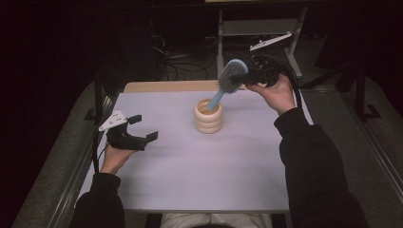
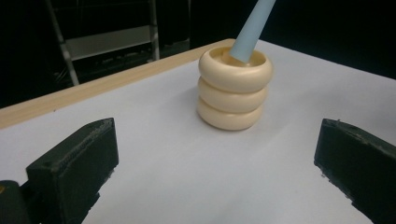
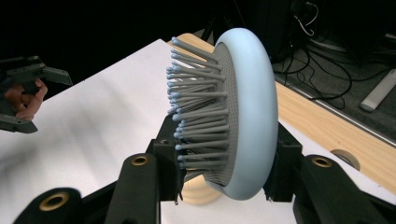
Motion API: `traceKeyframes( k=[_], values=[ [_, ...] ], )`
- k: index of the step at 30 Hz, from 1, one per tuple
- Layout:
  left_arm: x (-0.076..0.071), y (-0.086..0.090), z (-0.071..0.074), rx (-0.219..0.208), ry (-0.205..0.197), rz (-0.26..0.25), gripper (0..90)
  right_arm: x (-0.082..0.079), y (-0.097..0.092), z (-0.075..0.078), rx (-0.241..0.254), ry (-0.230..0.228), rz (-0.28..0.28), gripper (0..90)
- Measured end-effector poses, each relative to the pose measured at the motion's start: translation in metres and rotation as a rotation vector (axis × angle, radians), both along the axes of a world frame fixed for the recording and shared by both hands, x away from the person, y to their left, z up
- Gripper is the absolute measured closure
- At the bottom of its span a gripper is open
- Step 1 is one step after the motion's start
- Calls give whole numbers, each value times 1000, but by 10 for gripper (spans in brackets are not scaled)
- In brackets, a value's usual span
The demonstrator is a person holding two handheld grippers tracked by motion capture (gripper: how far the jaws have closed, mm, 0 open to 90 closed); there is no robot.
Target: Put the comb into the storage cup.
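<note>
A light-blue hairbrush (image 1: 233,76) with grey bristles hangs tilted over a cream ringed cup (image 1: 208,116) in the middle of the white table. Its handle (image 2: 252,28) dips into the cup's mouth. My right gripper (image 1: 254,73) is shut on the brush head (image 3: 243,112), one jaw against the bristle side and one against the back. Part of the cup (image 3: 201,193) shows below the head. My left gripper (image 1: 144,127) is at the table's left side, open with nothing between its jaws. The left gripper (image 2: 215,172) faces the cup (image 2: 235,88) from a short way off.
The white table top (image 1: 190,166) ends in a wooden strip (image 1: 161,86) at the far edge. Behind it stand a metal rack (image 1: 259,28) and cables (image 1: 176,61) on the floor. The left gripper (image 3: 28,93) shows far left in the right gripper view.
</note>
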State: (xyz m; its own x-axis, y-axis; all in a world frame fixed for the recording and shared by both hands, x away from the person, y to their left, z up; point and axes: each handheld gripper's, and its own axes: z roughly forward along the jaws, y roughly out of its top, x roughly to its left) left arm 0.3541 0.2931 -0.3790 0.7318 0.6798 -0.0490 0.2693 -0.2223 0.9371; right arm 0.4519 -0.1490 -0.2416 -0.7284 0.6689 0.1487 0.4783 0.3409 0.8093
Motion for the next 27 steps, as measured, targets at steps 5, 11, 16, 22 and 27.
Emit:
traceKeyframes(
  k=[5,11,16,22,27],
  values=[
    [-1,1,-3,-1,1,6,0,3,3,-9,-17,5,0,563],
    [-5,3,-9,19,-1,16,0,5,9,-21,-20,18,2,563],
    [-5,6,-12,25,3,30,0,9,15,-32,-22,32,13,563],
    [-5,9,-16,32,16,39,0,13,22,-44,-21,51,20,562],
    [-6,9,-16,25,11,35,0,16,25,-52,-18,70,18,562]
  ],
)
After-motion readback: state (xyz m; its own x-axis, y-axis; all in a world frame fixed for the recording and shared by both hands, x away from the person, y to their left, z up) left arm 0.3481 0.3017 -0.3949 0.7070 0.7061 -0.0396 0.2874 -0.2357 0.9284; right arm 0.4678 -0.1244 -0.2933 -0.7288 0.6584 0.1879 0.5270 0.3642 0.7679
